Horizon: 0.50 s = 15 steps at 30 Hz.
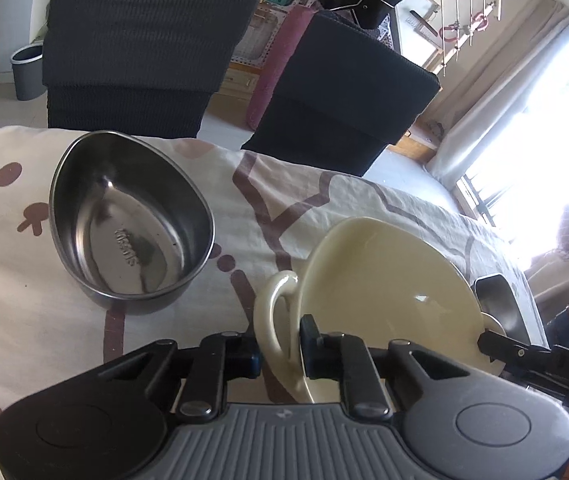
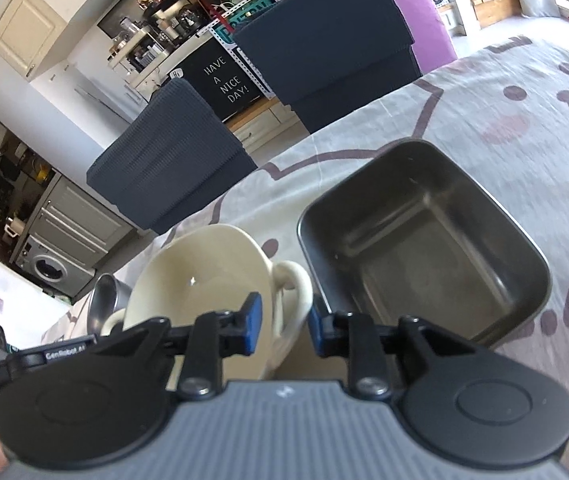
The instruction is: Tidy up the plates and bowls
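A cream two-handled bowl [image 1: 388, 288] is held tilted above the table between both grippers. My left gripper [image 1: 280, 354] is shut on its left handle [image 1: 274, 312]. My right gripper [image 2: 284, 330] is shut on the other handle [image 2: 294, 292] of the same bowl [image 2: 200, 280]. A round steel bowl [image 1: 128, 220] stands on the cloth to the left in the left wrist view. A rectangular steel tray [image 2: 420, 240] stands just right of the cream bowl in the right wrist view; its corner shows in the left wrist view [image 1: 498, 300].
The table has a cream cloth with brown cartoon lines [image 1: 284, 208]. Two dark covered chairs [image 1: 144, 48] [image 1: 344, 92] stand at the far edge. The round steel bowl's rim [image 2: 104, 300] shows left of the cream bowl in the right wrist view.
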Each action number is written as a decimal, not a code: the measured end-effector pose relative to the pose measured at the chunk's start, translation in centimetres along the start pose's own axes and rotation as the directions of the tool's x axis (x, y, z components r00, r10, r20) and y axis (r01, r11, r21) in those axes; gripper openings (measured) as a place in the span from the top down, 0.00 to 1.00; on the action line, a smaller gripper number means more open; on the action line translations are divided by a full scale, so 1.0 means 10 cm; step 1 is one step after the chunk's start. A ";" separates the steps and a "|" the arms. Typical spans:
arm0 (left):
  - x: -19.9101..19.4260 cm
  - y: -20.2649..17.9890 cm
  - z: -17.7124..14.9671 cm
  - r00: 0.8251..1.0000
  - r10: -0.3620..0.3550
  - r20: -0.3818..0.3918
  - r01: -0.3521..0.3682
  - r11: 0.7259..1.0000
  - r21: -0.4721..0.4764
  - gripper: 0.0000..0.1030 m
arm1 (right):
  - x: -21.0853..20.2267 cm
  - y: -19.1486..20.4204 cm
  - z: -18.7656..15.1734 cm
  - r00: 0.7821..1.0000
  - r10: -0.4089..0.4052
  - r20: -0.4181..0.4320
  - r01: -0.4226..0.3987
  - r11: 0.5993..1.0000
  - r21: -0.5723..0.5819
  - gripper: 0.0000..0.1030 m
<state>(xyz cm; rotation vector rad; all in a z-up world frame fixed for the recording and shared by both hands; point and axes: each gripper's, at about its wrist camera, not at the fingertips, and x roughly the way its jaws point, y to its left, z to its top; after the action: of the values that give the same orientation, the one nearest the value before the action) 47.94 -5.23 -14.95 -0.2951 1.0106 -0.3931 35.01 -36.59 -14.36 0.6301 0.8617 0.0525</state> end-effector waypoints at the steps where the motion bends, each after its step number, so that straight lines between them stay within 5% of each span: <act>1: 0.00 0.01 0.00 1.000 -0.002 0.000 0.002 1.000 -0.007 0.81 | 0.00 0.00 0.00 1.000 -0.001 0.001 0.001 1.000 -0.003 0.70; 10: -0.04 0.02 0.00 1.000 0.002 -0.010 -0.002 0.999 -0.043 0.81 | 0.15 -0.05 0.00 0.999 0.007 -0.032 -0.007 1.000 0.003 0.81; 15: -0.04 0.01 0.01 1.000 0.013 -0.008 -0.014 0.999 -0.038 0.81 | 0.14 -0.01 -0.02 1.000 -0.004 -0.018 0.004 1.000 -0.027 0.79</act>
<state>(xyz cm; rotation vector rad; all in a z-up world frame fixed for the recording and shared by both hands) 47.82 -4.97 -14.59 -0.3214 1.0285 -0.3632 35.79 -36.16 -15.50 0.6033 0.8784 0.0662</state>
